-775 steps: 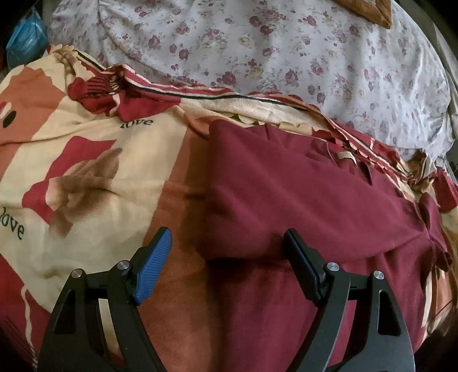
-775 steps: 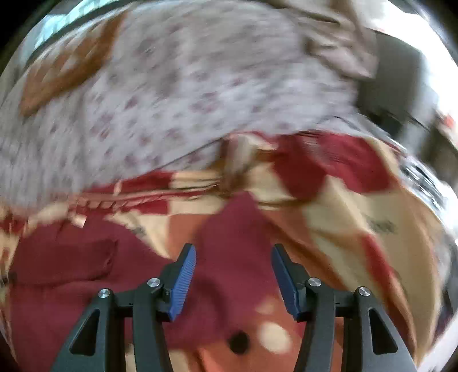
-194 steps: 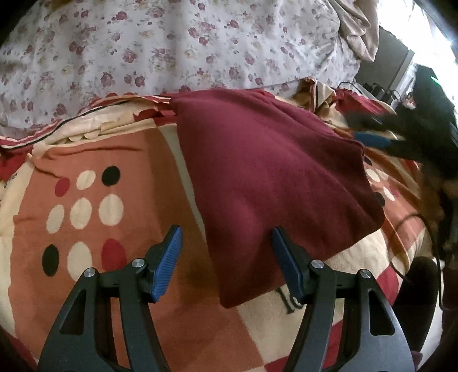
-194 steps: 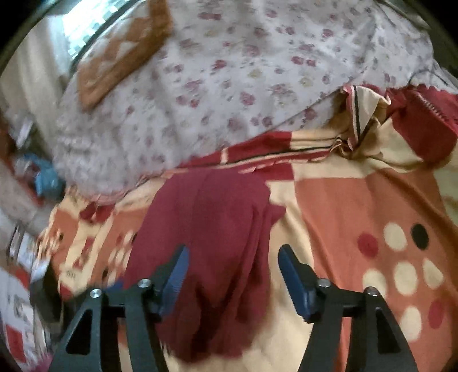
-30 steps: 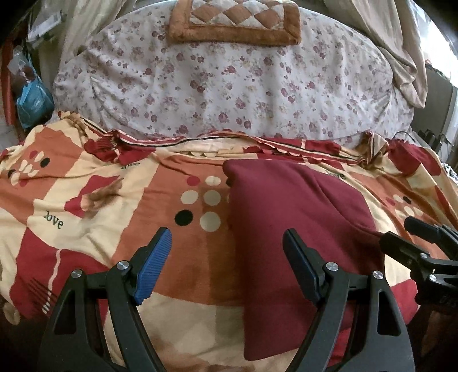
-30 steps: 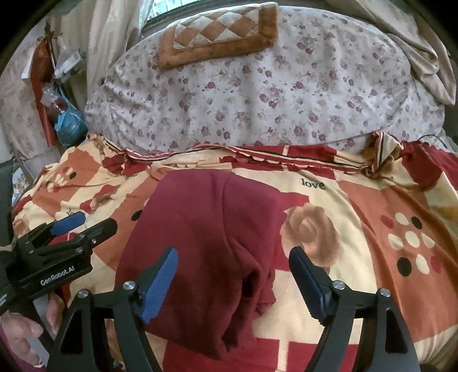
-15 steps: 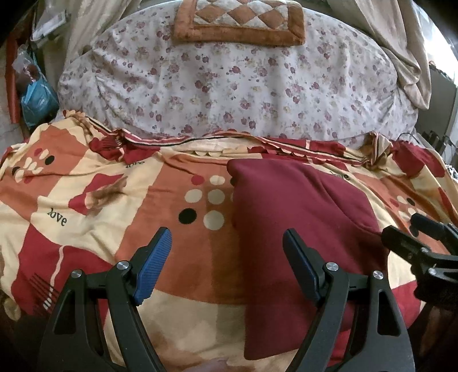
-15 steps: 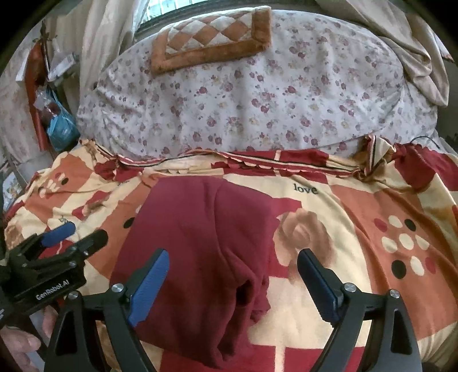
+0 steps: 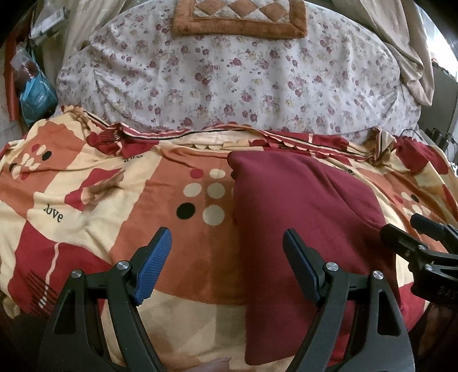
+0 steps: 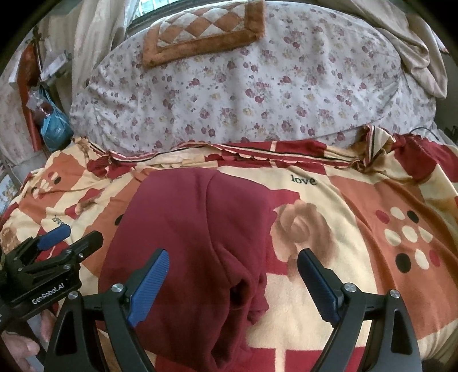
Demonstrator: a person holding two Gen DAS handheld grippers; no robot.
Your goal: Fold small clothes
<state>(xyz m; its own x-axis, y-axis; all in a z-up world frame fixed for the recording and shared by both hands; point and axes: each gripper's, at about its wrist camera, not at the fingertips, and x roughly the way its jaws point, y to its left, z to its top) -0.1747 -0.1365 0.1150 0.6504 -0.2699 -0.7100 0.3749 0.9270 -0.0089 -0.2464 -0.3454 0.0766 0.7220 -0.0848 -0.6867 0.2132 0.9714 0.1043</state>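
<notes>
A dark red garment (image 9: 300,217) lies folded into a long rectangle on the patterned blanket (image 9: 120,206). It also shows in the right wrist view (image 10: 194,234), with a bunched edge near its front right. My left gripper (image 9: 226,269) is open and empty, held above the garment's left edge. My right gripper (image 10: 233,283) is open and empty, held above the garment's near end. The left gripper also shows in the right wrist view (image 10: 57,243), and the right gripper shows at the right edge of the left wrist view (image 9: 412,231).
A large floral quilt (image 9: 234,74) is piled behind the blanket, with a brown checked cushion (image 9: 240,17) on top. A blue bag (image 9: 34,97) sits at the far left. A beige cloth (image 10: 415,43) hangs at the upper right.
Both grippers have drawn back and up a little, so more of the bed shows. The garment has not moved. Both stay open.
</notes>
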